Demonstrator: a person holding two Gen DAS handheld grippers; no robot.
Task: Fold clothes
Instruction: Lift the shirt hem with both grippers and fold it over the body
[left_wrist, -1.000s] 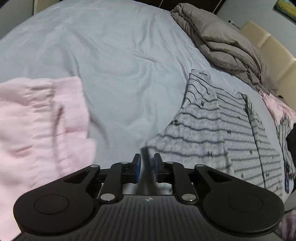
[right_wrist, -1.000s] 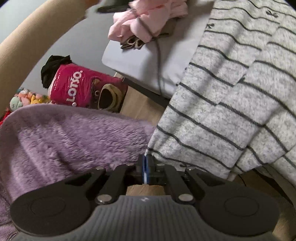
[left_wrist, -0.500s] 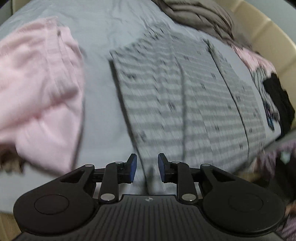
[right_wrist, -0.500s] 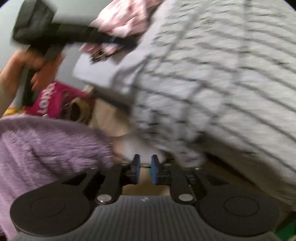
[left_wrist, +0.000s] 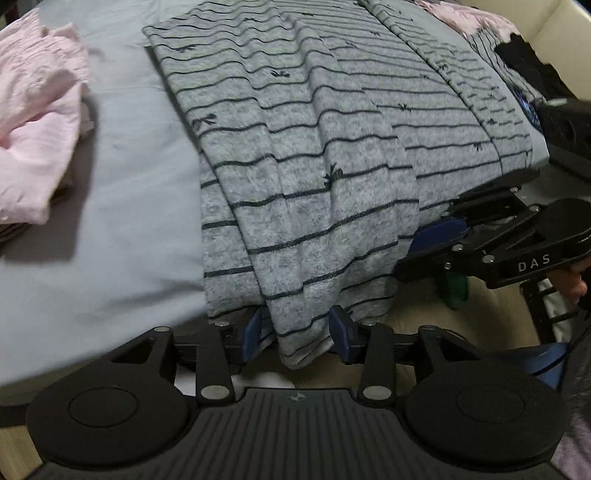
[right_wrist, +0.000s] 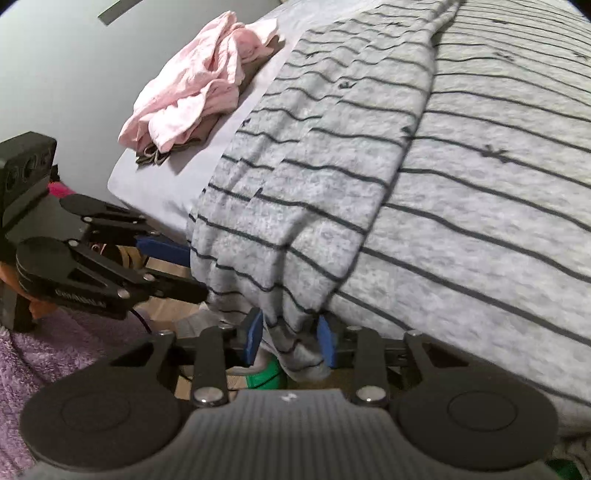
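A grey striped garment (left_wrist: 314, 147) lies flat on the bed and droops over its near edge. One hanging corner sits loosely between the blue pads of my left gripper (left_wrist: 297, 332), whose jaws are opening. In the right wrist view the same garment (right_wrist: 406, 166) fills most of the frame. My right gripper (right_wrist: 290, 338) is closing, and a bunched fold of the hem is squeezed between its pads. Each gripper also shows in the other's view: the right gripper (left_wrist: 443, 230) at the garment's right hem, the left gripper (right_wrist: 166, 254) at its left edge.
A crumpled pink garment (left_wrist: 37, 110) (right_wrist: 192, 96) lies on the pale blue sheet (left_wrist: 129, 184) left of the striped one. Dark clothes (left_wrist: 528, 66) are piled at the far right. Below the bed edge are wooden floor, a green object (left_wrist: 452, 291) and purple fleece (right_wrist: 55, 362).
The left gripper swung from over the open sheet to the bed's near edge, and its jaws widened around the hanging corner. The right jaws let go of the thin hem, opened, then narrowed on a thicker fold.
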